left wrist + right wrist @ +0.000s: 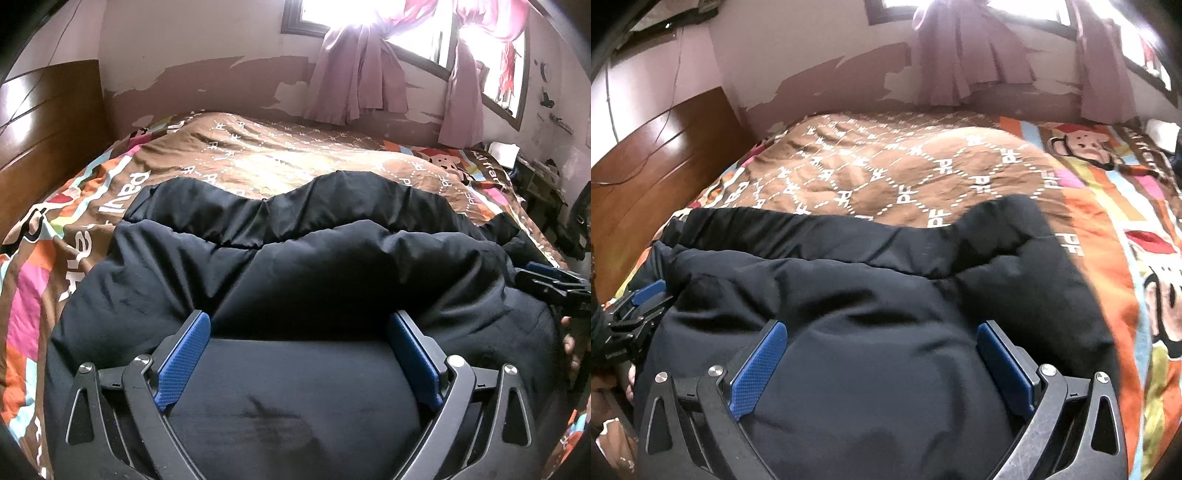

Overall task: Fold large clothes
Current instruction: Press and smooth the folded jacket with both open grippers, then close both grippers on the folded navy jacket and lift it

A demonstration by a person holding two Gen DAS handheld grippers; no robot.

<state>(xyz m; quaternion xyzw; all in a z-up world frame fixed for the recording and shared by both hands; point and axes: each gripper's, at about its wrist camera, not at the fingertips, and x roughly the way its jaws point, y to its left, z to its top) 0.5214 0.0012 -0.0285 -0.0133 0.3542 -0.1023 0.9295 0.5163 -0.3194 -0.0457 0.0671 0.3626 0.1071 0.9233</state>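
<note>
Where the bed meets its surroundings, room to move is uneven. A wooden headboard (pixel 40 122) closes off the left of both frames, and a wall with peeling paint (pixel 207 74) runs across the top, with purple curtains (pixel 354 81) hanging at a bright window (pixel 413 22) in the upper right. At the right edge of the left wrist view, cluttered furniture (pixel 532 170) stands just beside the bed. The patterned bedspread (pixel 258 155) lies bare across the upper middle of both frames, brown with white lettering at its centre and bright cartoon blocks round its border.

A black padded jacket (pixel 314 266) fills the lower half of each frame, lying on the near part of the bedspread. It looks puffy, with soft rolls and creases. A thinner black layer (pixel 280 218) shows as a band along its far edge, wavy in outline. A faint smudge shows on the fabric low in the left wrist view.

Left gripper (pixel 299 325): jaws spread wide, blue pads (pixel 183 362) standing over the jacket with fabric between them but not pinched. Right gripper (pixel 882 336): jaws likewise spread wide over the jacket, blue pads (pixel 759 369) clamping nothing. Each gripper appears at the edge of the other's view, beside the jacket, with fingers of a hand (pixel 570 347) partly visible behind it.
</note>
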